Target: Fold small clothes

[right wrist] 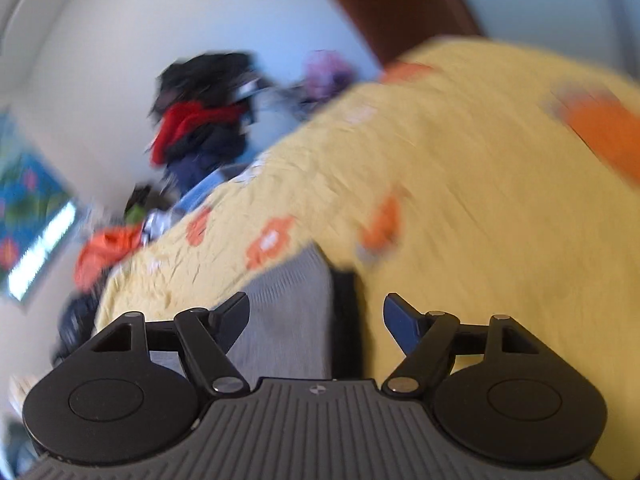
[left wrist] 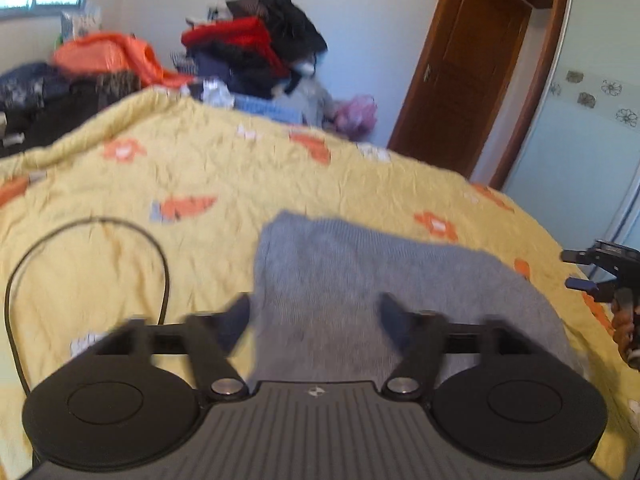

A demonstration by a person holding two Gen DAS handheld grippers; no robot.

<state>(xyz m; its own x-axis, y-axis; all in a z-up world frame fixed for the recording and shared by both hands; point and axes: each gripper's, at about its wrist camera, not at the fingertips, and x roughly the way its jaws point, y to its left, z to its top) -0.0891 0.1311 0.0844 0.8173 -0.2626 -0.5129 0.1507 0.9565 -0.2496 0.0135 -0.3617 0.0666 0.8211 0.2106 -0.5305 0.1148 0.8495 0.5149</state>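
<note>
No legible writing; grey knit [left wrist: 360, 280] on bedspread [left wrist: 120, 264], both grippers spread.

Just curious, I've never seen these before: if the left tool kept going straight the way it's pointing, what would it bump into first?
Most likely the grey knitted garment lying on the yellow bedspread. The left tool is open and tilted down toward it, though blur makes depth uncertain.

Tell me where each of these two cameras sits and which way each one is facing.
Left wrist: on the left gripper, facing over the grey garment on the yellow bedspread; the right gripper shows at the edge.
Right wrist: on the right gripper, tilted, over the garment's edge.
Shared: garment, bedspread, clothes pile, brown door.
</note>
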